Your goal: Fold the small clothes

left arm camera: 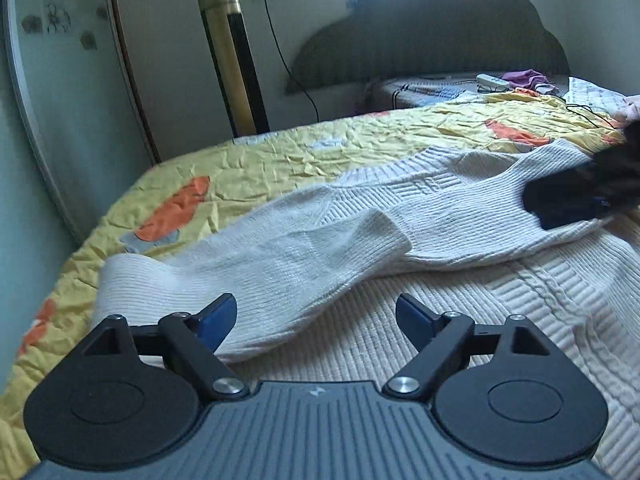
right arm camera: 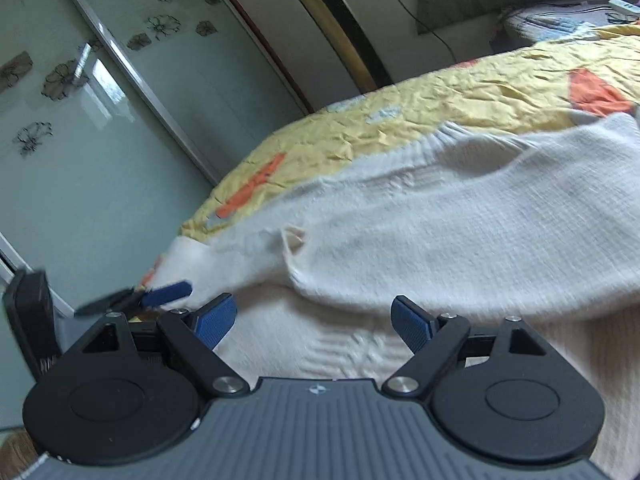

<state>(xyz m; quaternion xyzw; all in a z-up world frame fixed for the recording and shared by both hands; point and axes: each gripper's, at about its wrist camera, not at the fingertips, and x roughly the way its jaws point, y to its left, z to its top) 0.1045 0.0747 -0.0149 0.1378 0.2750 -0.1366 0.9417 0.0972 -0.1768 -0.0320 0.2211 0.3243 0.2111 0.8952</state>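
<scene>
Both grippers, left gripper (left arm camera: 316,318) and right gripper (right arm camera: 314,318), gape empty; we judge the sweater (left arm camera: 440,216) soft, limp, best pinched at its cuff (left arm camera: 132,284).

1. We see the sweater (left arm camera: 400,216) lying flat on the bed (left arm camera: 280,152), over the bedspread (left arm camera: 248,160).
2. One sleeve (left arm camera: 288,256) is folded across the sweater's body, its cuff end toward the bed's left edge.
3. Our left hand-held gripper (left arm camera: 316,320) sits just before that sleeve; the right hand-held gripper (left arm camera: 568,200) lies on the sweater's far right side.
4. Behind the bed stand the headboard (left arm camera: 432,32) and, to its left, a tower fan (left arm camera: 232,56).
5. A wardrobe door (right arm camera: 100,100) runs along the bed's left.
</scene>
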